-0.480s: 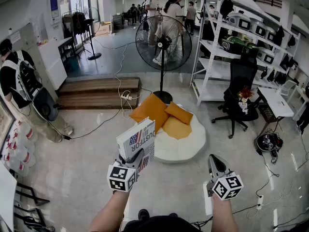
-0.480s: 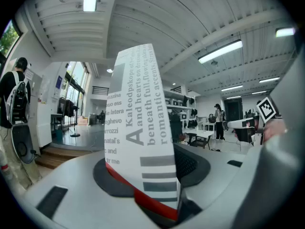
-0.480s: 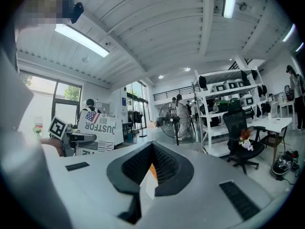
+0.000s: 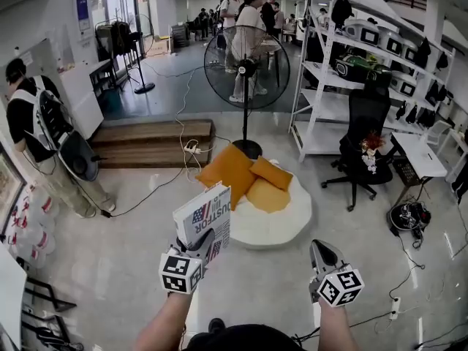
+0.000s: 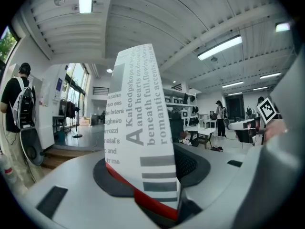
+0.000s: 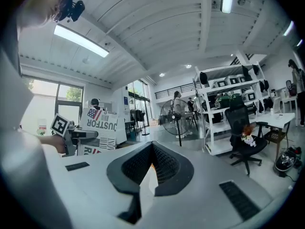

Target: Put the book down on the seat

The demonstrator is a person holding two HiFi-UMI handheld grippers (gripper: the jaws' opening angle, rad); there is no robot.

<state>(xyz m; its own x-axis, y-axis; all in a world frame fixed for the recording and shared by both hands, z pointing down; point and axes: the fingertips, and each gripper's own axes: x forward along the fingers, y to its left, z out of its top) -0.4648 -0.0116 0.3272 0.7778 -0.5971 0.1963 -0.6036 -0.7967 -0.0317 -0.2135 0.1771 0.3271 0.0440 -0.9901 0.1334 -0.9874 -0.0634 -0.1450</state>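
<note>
Left gripper point(image 4: 203, 241) was clamped on the lower edge of the book point(image 4: 205, 214). Book stood upright in the air, by the left rim of the seat point(image 4: 281, 225), not on it. Right gripper point(image 4: 322, 251) had its jaws closed together with nothing between them, held about level, well apart from the book. Seat was round and white, on the floor, with orange pillows point(image 4: 230, 168) at its far side.
</note>
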